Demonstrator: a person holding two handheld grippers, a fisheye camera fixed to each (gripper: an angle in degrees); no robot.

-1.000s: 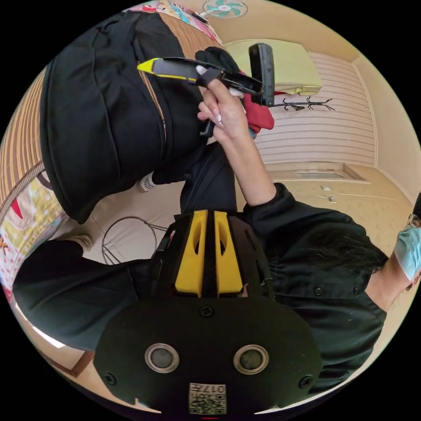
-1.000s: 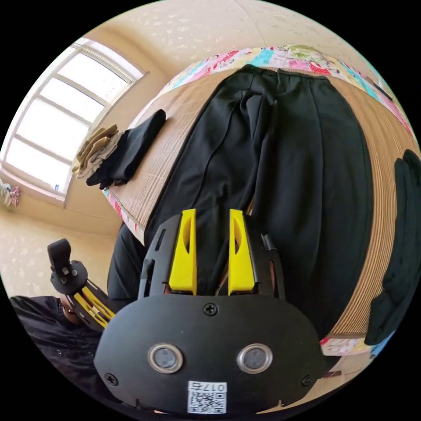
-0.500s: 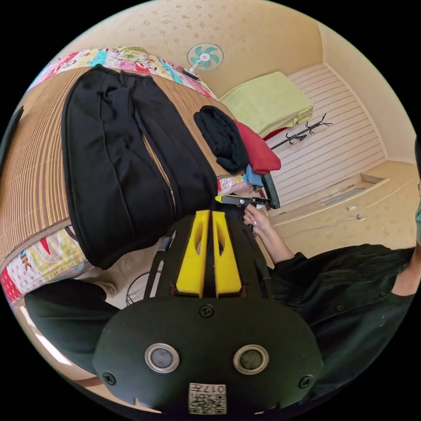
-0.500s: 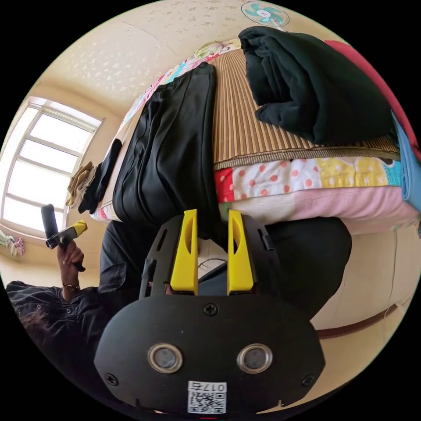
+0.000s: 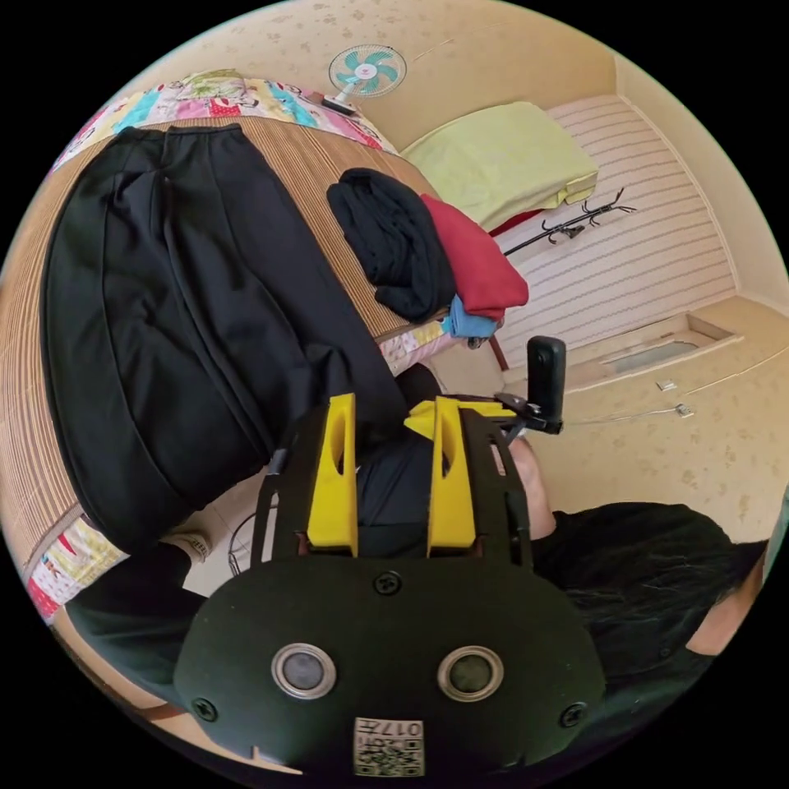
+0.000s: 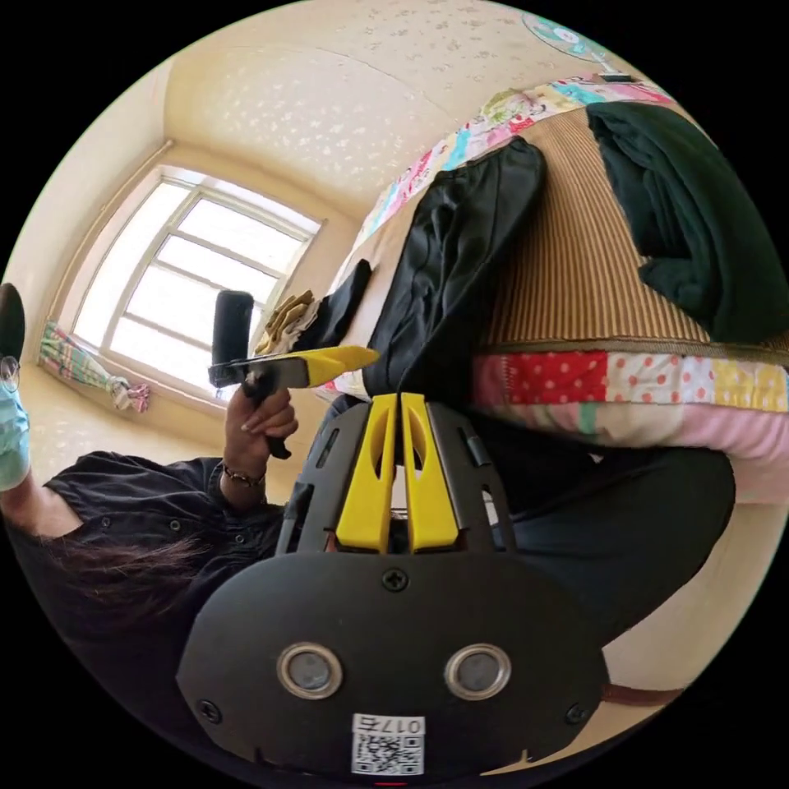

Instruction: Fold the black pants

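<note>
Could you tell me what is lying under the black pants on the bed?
The black pants lie on a striped woven mat, which covers a colourful patchwork quilt showing at the bed's edges. The leg ends hang over the edge. Whatever is directly beneath the fabric is hidden.

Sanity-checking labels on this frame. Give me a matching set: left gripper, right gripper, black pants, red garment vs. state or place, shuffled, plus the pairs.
Column 1:
1. left gripper
2. right gripper
3. black pants
4. red garment

Column 2:
A. jaws together
B. spread on the bed mat, leg ends hanging over the edge
C. jaws apart
D. stacked beside a dark bundle, above a blue piece

Pairs: 1-C, 2-A, 3-B, 4-D
</note>
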